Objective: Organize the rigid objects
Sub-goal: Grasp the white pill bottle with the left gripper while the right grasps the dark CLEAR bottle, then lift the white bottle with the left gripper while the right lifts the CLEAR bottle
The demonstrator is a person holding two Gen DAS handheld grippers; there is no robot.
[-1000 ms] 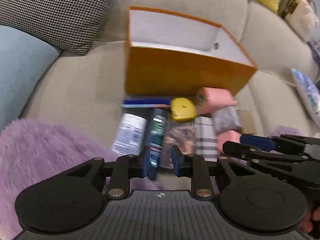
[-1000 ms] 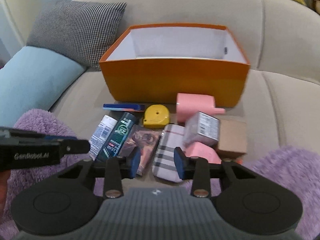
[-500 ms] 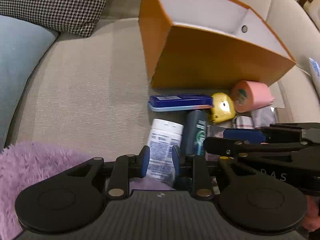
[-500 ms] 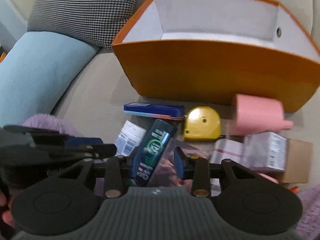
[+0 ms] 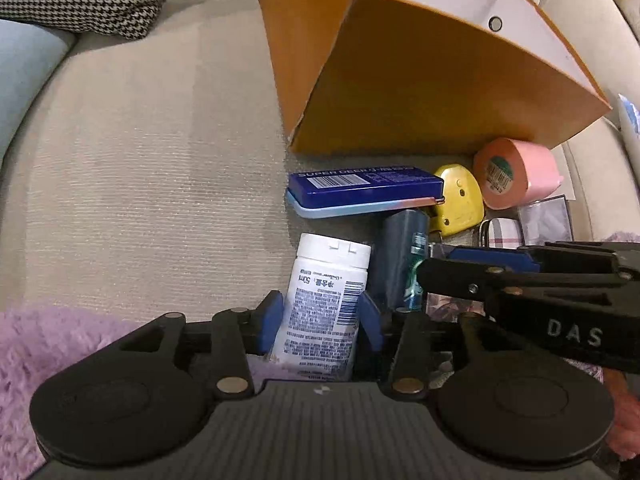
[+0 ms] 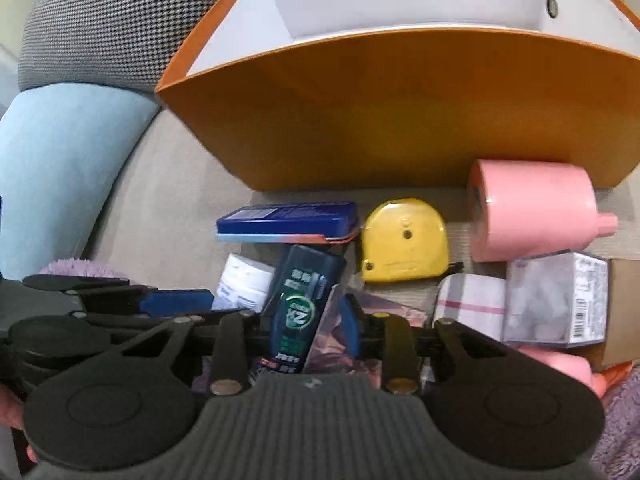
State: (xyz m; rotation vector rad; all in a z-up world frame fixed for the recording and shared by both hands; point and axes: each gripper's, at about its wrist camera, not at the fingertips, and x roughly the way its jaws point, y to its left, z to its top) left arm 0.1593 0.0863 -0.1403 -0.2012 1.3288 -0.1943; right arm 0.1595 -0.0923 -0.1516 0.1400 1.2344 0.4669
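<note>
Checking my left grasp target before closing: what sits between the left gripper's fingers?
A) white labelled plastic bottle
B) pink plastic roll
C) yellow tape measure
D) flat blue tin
A: the white labelled plastic bottle lies between the opening left gripper fingers; pads not visibly pressing.

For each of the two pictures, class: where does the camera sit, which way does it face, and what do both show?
Left wrist: on the left gripper, looking steeply down at the white bottle between its opening jaws; the right gripper crosses at right.
Right wrist: on the right gripper, facing down at the dark tube between its closing jaws.
Shared: orange box, blue tin, yellow tape measure.
</note>
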